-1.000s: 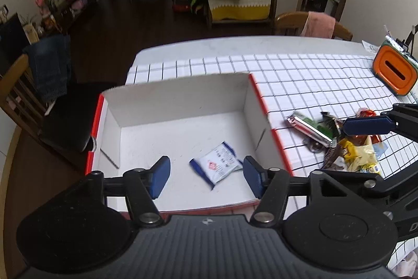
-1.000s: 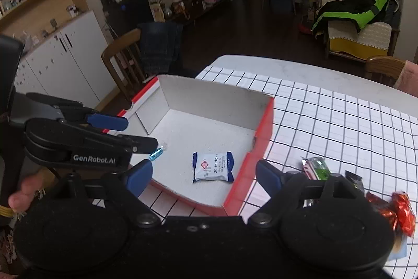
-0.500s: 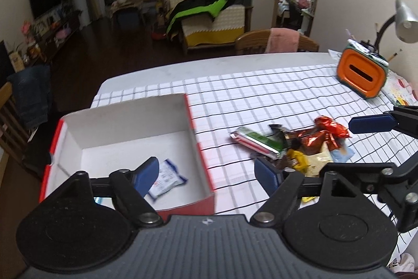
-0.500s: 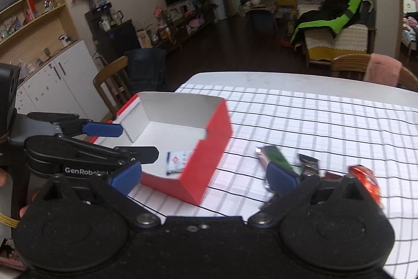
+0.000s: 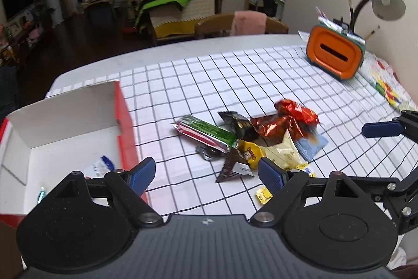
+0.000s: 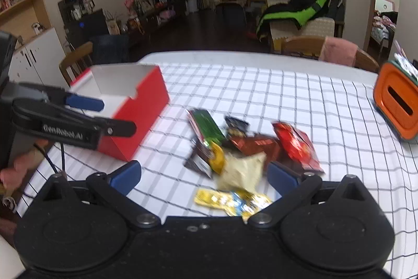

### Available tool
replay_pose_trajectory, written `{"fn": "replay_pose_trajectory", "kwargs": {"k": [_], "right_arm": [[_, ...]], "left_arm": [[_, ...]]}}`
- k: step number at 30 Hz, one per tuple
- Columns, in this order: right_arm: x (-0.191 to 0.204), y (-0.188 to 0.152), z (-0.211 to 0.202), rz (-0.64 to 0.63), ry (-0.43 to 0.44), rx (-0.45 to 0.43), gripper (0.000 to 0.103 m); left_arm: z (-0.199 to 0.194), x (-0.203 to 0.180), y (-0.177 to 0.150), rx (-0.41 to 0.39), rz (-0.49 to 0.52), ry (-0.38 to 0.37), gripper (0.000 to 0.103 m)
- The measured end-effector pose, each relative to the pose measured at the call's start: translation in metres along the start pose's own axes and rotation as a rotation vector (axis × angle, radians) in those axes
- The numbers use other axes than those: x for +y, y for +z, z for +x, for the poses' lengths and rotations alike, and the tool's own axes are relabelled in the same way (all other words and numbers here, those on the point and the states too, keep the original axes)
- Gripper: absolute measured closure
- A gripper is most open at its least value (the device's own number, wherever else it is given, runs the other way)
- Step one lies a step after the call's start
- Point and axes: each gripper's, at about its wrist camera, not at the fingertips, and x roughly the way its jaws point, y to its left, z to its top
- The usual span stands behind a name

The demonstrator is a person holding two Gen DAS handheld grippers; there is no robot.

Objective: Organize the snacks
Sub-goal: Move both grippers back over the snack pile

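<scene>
A red box with a white inside point(image 5: 125, 122) point(image 6: 141, 106) stands at the left on the checked tablecloth. A blue-and-white packet point(image 5: 100, 165) lies in it. A pile of snacks lies to its right: a green bar point(image 5: 206, 135) point(image 6: 206, 124), red wrappers point(image 5: 284, 119) point(image 6: 297, 145), a cream packet point(image 5: 283, 154) point(image 6: 243, 169), a brown wedge point(image 5: 232, 166) and a yellow packet point(image 6: 230, 200). My left gripper point(image 5: 206, 174) is open and empty, above the cloth just short of the pile. My right gripper point(image 6: 203, 175) is open and empty, over the pile's near edge.
An orange holder point(image 5: 335, 55) point(image 6: 397, 106) with pens stands at the far right, beside a desk lamp point(image 5: 386, 0). Wooden chairs point(image 6: 329, 51) stand at the table's far and left edges. A small yellow sweet point(image 5: 263, 194) lies alone near the front.
Both grippers have swung right, away from the box and toward the snack pile. Both stayed open and empty. The packet stays in the box.
</scene>
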Motion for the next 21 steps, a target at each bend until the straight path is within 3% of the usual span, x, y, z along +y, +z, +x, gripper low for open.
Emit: {"fn": "replay_pose_trajectory", "kwargs": {"k": [11,16,21], "right_arm": [[-0.043,-0.026,0.047,0.02,-0.058,0.083,0.003],[-0.052,-0.028,0.067,0.024,-0.017,0.11,0.003],[-0.055,-0.025,0.09,0.031,0.007,0.148,0.01]], "left_arm": [[0.074,-0.022,-0.006,0.134,0.045,-0.027,0.017],[0.106,-0.024,-0.005,0.195,0.043,-0.021,0.017],[0.132,-0.023,-0.002,0.24,0.038,-0.011,0.017]]}}
